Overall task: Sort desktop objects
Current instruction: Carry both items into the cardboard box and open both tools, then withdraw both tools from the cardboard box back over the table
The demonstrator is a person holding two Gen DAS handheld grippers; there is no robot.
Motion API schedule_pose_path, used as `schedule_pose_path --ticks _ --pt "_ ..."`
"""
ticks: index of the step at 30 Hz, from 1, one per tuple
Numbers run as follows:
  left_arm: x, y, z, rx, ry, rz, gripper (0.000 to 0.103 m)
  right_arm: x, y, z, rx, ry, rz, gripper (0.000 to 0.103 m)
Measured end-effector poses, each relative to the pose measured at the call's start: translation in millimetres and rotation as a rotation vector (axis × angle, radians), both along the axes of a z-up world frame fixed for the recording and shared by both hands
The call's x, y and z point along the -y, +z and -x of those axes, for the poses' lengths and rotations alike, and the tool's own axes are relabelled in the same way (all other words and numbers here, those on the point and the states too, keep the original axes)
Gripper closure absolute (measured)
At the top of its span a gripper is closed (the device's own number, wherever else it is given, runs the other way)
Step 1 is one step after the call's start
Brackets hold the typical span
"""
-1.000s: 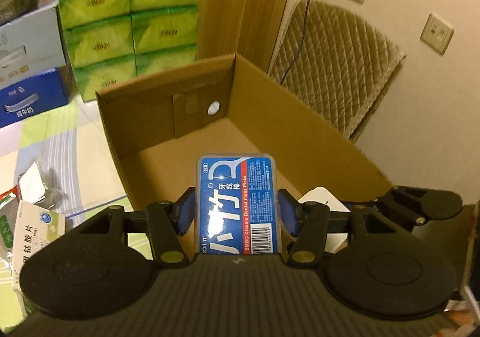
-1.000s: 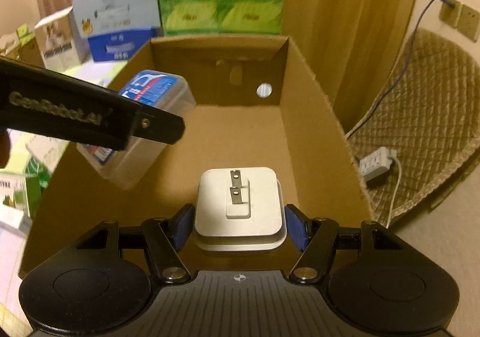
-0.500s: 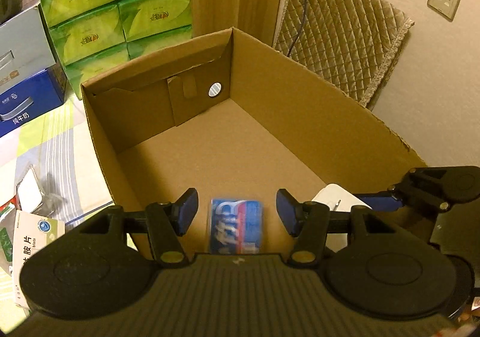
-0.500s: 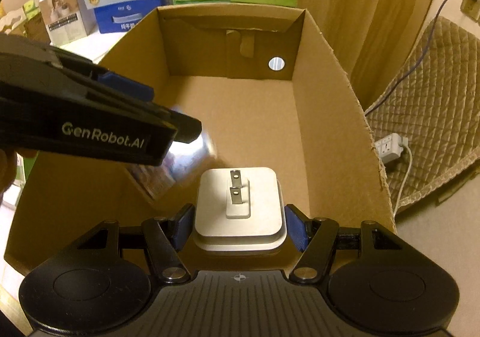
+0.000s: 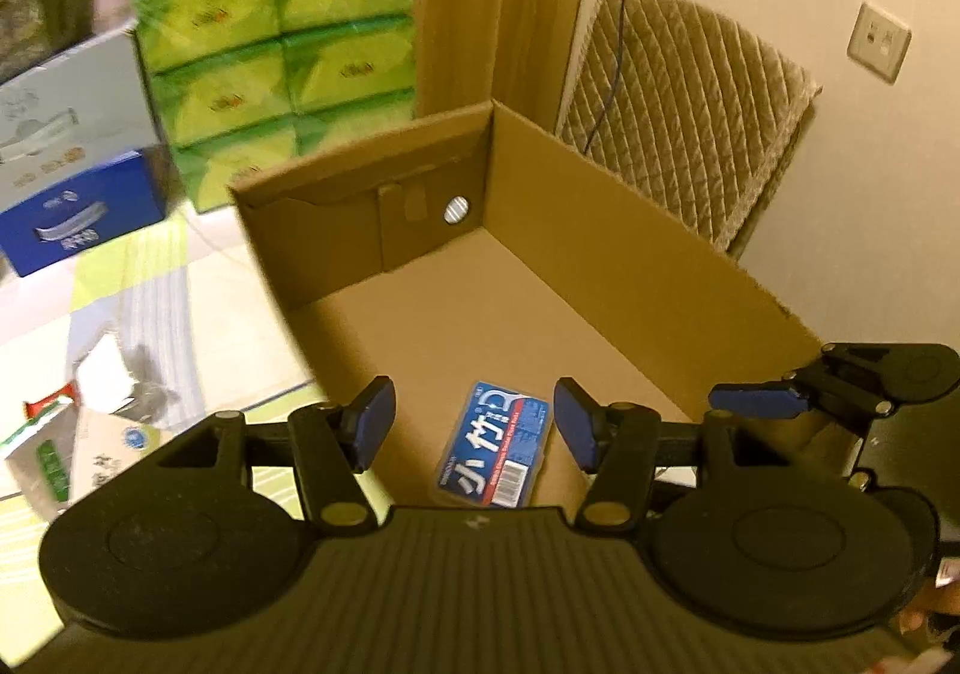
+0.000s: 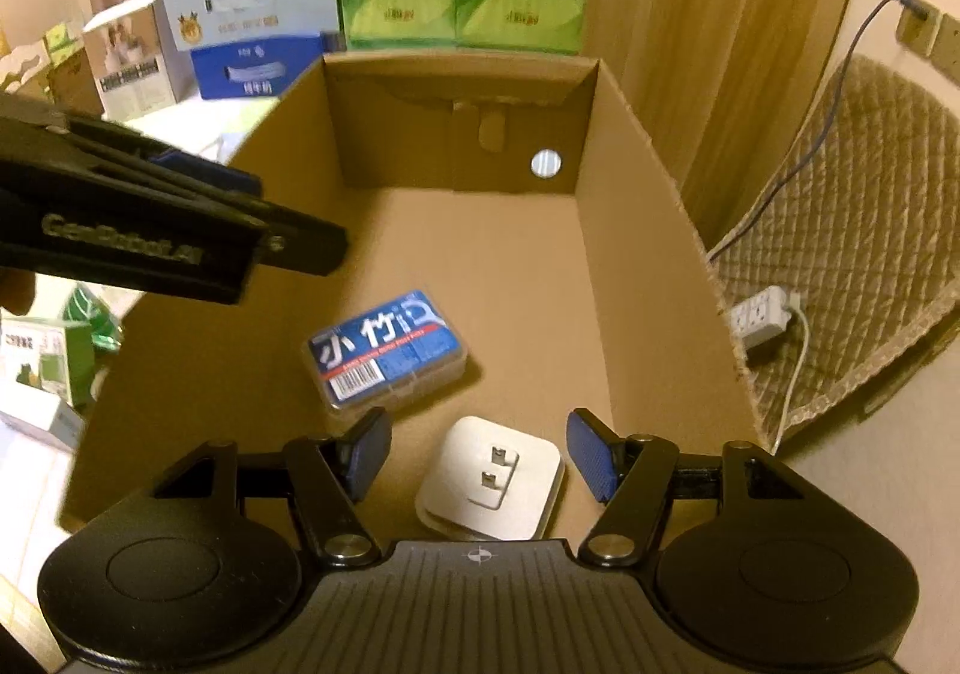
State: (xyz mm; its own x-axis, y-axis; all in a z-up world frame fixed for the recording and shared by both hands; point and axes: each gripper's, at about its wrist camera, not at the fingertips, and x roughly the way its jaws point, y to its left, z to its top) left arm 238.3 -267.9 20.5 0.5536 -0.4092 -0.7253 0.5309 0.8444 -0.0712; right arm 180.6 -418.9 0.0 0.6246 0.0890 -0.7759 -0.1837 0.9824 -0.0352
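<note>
Left tool (image 5: 474,428) and right tool (image 6: 478,455): pads apart, gripping nothing. The floss box (image 6: 387,353) and white plug adapter (image 6: 492,485) lie side by side on the cardboard box (image 6: 654,278) floor.

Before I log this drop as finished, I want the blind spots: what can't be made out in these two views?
- White plug adapter: near edge hidden by the right claw body, right wrist view; unseen from the left wrist.
- Floss pick box: lower end cut off by the left claw body, left wrist view; small print too small.
- Cardboard box: near wall hidden in both views.
- Items left of the box: blurred, unreadable.
</note>
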Motion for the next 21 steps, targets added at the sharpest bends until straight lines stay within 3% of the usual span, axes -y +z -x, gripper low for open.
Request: schedule_pose_path --ticks 3,10,16,21 --pt "-20 15 10 0.021 0.025 0.022 0.046 -6 14 12 0.04 -0.007 -0.013 0.038" --pt "-94 39 51 0.077 0.142 0.062 0.03 -39 54 50 0.152 -0.007 -0.094 0.017" --pt "-179 37 93 0.087 0.288 0.069 0.015 -86 67 89 0.205 0.041 -0.206 0.004" --pt "-244 25 119 0.057 0.428 0.048 0.006 -129 59 111 0.17 0.101 -0.259 0.002"
